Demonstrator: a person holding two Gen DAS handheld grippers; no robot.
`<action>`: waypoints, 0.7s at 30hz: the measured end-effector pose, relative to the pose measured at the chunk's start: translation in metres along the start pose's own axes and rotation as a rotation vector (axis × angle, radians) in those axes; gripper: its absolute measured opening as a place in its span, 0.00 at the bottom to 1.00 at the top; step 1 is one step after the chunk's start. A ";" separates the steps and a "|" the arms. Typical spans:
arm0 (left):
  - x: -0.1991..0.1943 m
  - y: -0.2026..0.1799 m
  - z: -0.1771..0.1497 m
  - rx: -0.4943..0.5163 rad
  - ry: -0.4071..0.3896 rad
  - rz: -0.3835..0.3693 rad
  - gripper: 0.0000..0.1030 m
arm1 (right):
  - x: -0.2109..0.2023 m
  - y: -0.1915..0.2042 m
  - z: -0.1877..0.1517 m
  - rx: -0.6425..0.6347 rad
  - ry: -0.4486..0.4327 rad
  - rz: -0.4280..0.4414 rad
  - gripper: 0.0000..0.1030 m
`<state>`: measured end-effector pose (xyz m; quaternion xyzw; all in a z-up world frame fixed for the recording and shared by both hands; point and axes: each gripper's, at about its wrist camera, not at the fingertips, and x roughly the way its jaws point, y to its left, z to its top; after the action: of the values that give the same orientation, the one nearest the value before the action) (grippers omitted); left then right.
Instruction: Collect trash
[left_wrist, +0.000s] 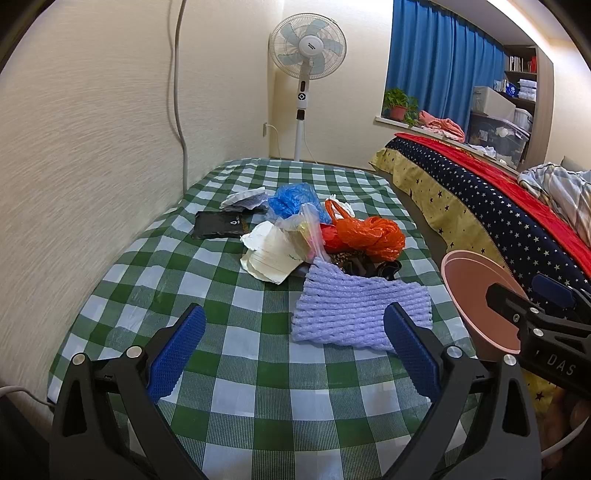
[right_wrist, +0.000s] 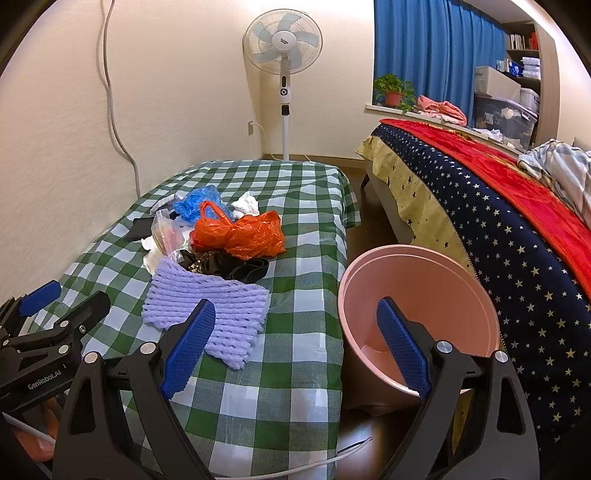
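Observation:
A pile of trash lies on the green checked table (left_wrist: 258, 369): a lilac foam net (left_wrist: 358, 310), an orange plastic bag (left_wrist: 373, 232), a blue plastic bag (left_wrist: 295, 199), crumpled white paper (left_wrist: 269, 254), a clear bag, black scraps and a flat black packet (left_wrist: 221, 223). The net (right_wrist: 207, 310) and the orange bag (right_wrist: 243, 234) also show in the right wrist view. A pink bin (right_wrist: 417, 317) stands on the floor right of the table. My left gripper (left_wrist: 295, 347) is open and empty, just short of the net. My right gripper (right_wrist: 295, 347) is open and empty, between table edge and bin.
A bed with a starry navy and red cover (right_wrist: 498, 206) runs along the right. A standing fan (right_wrist: 284, 44) is at the far wall. A cable (right_wrist: 122, 140) hangs down the left wall. A white cord (right_wrist: 325, 461) lies at the table's near edge.

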<state>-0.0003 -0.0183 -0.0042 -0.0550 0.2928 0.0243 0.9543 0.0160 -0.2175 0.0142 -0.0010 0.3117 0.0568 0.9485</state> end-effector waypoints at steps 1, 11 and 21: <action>-0.001 0.000 0.000 0.000 0.000 0.000 0.91 | 0.000 0.000 0.000 0.000 0.000 0.000 0.85; -0.001 0.000 0.000 -0.001 -0.002 -0.001 0.91 | 0.000 0.000 0.000 0.002 0.000 0.001 0.85; -0.003 0.001 0.003 -0.006 -0.003 -0.010 0.86 | 0.001 -0.002 -0.002 0.010 0.007 0.026 0.77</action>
<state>-0.0007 -0.0168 -0.0003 -0.0595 0.2909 0.0204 0.9547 0.0156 -0.2190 0.0123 0.0075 0.3155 0.0676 0.9465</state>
